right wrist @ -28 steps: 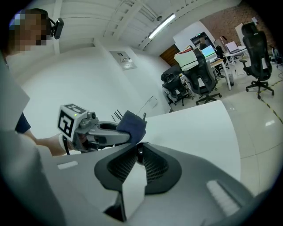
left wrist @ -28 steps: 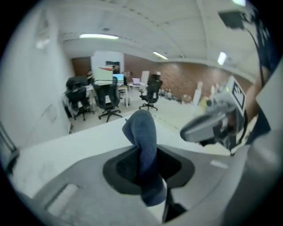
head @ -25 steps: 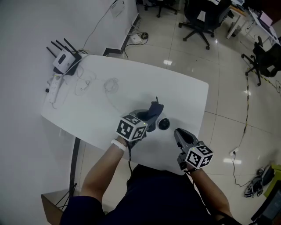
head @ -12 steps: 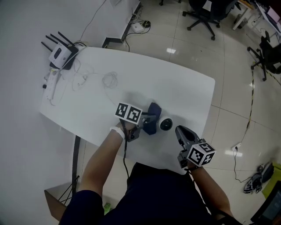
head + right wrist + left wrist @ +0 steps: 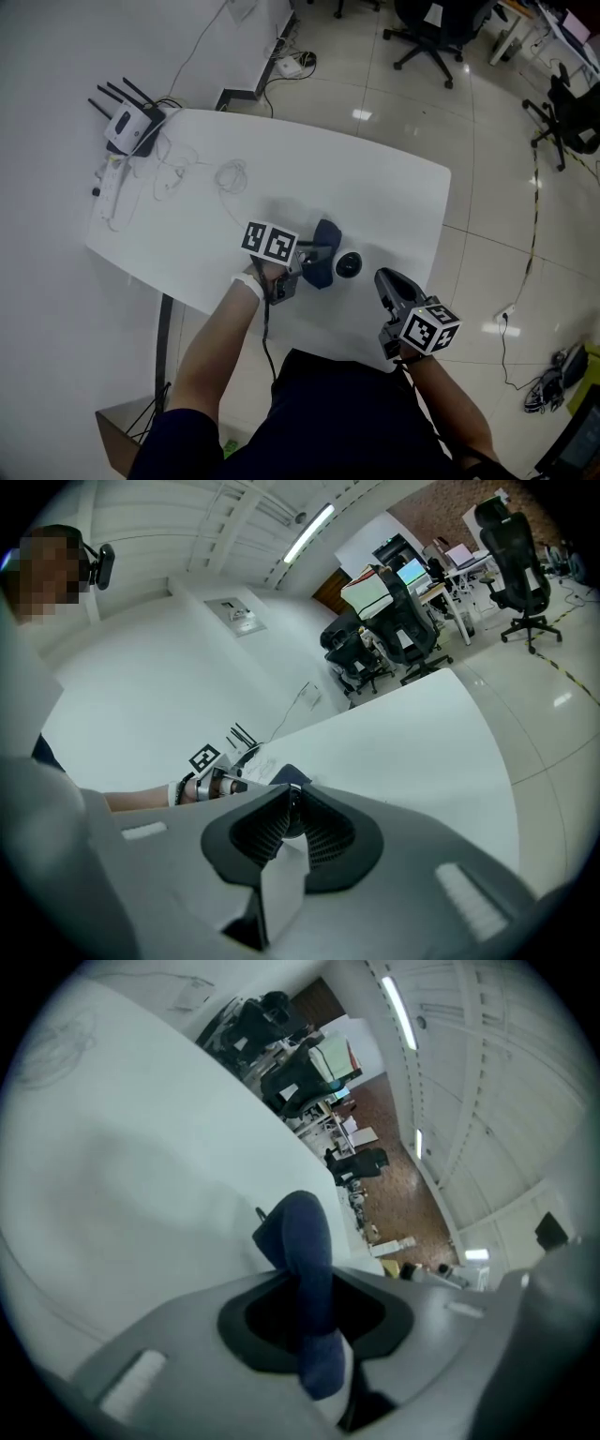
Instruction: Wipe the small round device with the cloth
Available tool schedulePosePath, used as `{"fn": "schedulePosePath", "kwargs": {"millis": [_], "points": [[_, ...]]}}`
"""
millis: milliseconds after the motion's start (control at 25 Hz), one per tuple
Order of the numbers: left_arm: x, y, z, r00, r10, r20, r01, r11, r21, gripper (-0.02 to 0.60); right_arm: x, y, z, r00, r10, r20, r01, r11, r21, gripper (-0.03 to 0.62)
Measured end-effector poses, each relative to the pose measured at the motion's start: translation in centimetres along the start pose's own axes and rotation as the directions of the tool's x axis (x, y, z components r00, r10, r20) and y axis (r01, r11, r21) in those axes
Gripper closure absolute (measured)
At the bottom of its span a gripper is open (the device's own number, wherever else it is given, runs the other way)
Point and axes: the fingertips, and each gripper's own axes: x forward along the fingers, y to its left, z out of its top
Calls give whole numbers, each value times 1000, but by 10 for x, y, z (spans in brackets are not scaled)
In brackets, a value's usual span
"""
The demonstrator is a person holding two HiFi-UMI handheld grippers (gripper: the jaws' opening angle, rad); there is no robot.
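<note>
The left gripper [image 5: 312, 255] is clamped on a folded blue cloth [image 5: 325, 251], whose free end sticks out past the jaws, low over the white table [image 5: 394, 197], likely so it can rub sideways. Just right of it sits the small round black device [image 5: 348, 265], beside or touching the cloth. The right gripper [image 5: 384, 281] hangs near the device, jaws together and empty, probably ready to steady it.
</note>
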Motion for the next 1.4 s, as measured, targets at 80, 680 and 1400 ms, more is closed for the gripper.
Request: {"fn": "schedulePosePath", "kwargs": {"millis": [80,680,1400], "points": [[-9,-18,2,998,45,41,-48,996,81,495,-7,1,-2,1000,-3,6,3,1000,-6,554],[-2,-104,-33,887,389,250,-403,385,830,495,-21,11,-16,1000,-15,0,15,999,-43,554],[-6,17,-23,981,142,136,-127,986,-110,495,-3,-19,-15,999,-33,-28,36,996,80,554]]}}
